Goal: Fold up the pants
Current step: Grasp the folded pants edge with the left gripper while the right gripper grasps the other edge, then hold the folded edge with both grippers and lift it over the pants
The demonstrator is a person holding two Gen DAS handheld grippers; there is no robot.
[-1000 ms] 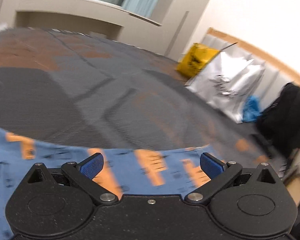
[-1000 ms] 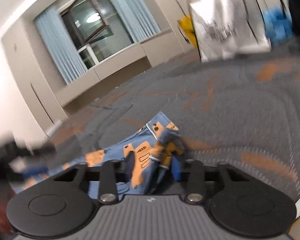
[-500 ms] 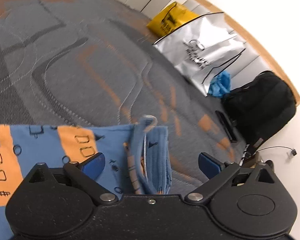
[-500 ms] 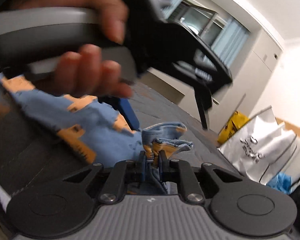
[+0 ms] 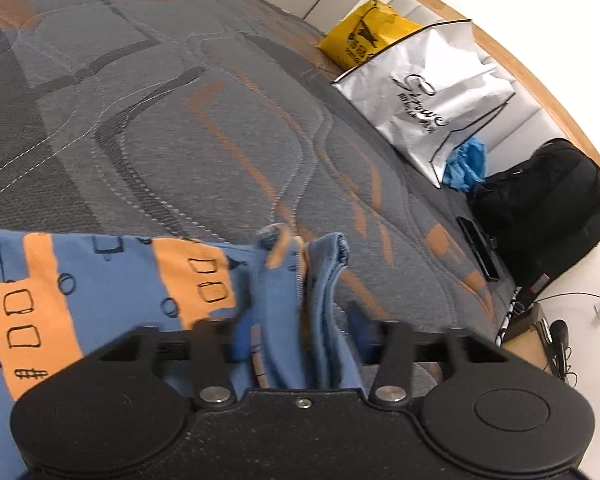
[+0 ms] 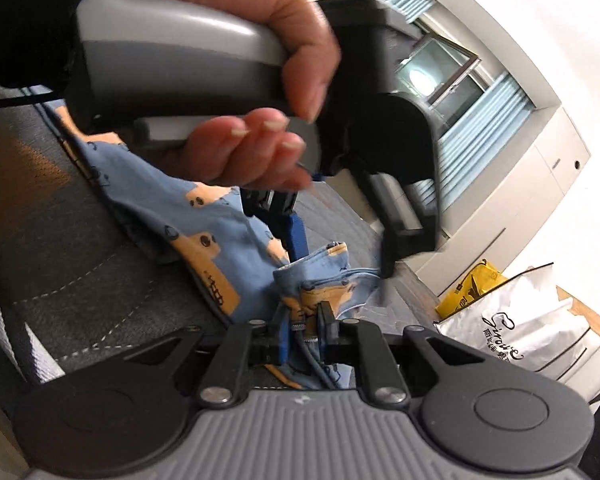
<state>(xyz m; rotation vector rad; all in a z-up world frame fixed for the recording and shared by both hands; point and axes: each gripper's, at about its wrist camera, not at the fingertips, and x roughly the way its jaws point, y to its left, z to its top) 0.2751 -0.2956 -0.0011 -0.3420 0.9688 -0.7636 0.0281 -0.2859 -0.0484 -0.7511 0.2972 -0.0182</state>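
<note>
The blue pants point(image 5: 100, 292) with orange patches lie spread on the grey quilted bed point(image 5: 180, 120), their bunched hem standing up between both tools. The right gripper point(image 6: 303, 330) pinches that hem tight. The left gripper point(image 5: 296, 334) straddles the same bunch (fingers blurred, narrowed around it; whether they clamp it, I cannot tell). A silver bag point(image 5: 428, 100) stands at the bed's far edge.

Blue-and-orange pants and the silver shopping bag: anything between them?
Left wrist view: only bare grey quilted mattress between blue-and-orange pants and silver shopping bag.
</note>
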